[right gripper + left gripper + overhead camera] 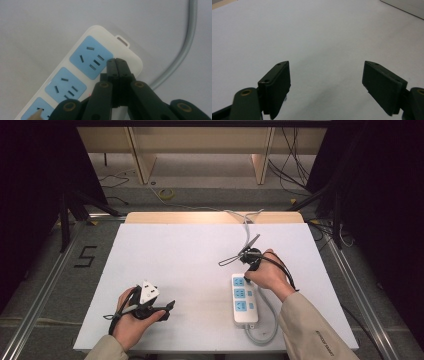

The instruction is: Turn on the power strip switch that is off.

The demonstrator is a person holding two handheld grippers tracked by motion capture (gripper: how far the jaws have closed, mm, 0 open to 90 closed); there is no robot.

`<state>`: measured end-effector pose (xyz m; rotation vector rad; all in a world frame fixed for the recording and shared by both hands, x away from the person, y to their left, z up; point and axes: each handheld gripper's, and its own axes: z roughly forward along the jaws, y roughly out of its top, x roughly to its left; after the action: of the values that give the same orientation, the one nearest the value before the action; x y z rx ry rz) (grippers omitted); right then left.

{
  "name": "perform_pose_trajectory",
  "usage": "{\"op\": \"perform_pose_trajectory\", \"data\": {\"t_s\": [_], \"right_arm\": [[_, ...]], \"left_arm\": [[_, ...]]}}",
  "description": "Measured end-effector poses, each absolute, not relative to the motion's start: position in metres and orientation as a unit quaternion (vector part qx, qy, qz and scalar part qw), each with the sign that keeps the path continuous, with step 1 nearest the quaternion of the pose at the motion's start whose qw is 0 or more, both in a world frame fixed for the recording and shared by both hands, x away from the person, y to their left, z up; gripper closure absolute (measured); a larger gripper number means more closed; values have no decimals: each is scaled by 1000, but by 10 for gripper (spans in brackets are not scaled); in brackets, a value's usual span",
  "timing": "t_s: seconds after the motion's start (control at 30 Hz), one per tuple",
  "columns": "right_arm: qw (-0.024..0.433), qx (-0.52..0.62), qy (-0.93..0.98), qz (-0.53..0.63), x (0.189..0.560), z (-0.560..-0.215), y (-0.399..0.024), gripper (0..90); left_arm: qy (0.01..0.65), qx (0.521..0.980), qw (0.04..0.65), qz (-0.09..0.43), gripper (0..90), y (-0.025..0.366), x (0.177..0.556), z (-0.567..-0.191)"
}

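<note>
Power strip [244,300]: lies flat on the white table [175,260], right of the middle and close to the near edge, long side running away from me; three blue socket faces on top, all without plugs.
My right gripper [116,60]: jaws pressed together with nothing between them, tips down over the far end of the strip, right beside the end socket [90,57]; whether they touch the plastic I cannot tell.
My left gripper [326,87]: jaws spread wide over bare table, holding nothing, well apart from the strip.
How it will handle: I judge it a hard, stiff plastic shell, light, smooth and a bit slippery; not fragile, but it will slide under a sideways push.
Where to take hold: across the narrow width, on the two long side walls near the middle; the top is too broad and flat for a pinch.
Grey cord [265,322]: thick and springy, loops off the near end and curls just past the table edge; I expect it to drag and twist the strip when lifted.
Edges: the near edge is close to the strip; the right edge is a little farther off.
Open room: broad bare surface to the left and toward the far side.
</note>
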<state>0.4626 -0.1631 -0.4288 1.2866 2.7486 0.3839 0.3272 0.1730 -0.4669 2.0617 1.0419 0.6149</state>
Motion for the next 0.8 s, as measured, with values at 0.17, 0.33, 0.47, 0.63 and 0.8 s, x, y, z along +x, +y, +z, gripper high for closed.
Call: {"op": "perform_pose_trajectory", "data": {"t_s": [0.17, 0.33, 0.47, 0.63, 0.8], "right_arm": [[44, 422, 897, 124, 462, -430, -163, 900], [48, 418, 898, 126, 461, -430, -162, 900], [43, 419, 898, 129, 462, -430, -164, 900], [46, 415, 898, 138, 461, -430, -166, 900], [53, 414, 896, 153, 458, -428, -170, 900]], "left_arm": [[404, 804, 366, 239, 225, 173, 327, -467], [406, 802, 366, 239, 225, 173, 327, -467], [405, 803, 366, 239, 225, 174, 328, -467], [406, 802, 366, 239, 225, 174, 327, -467], [407, 803, 365, 238, 226, 174, 327, -468]]}}
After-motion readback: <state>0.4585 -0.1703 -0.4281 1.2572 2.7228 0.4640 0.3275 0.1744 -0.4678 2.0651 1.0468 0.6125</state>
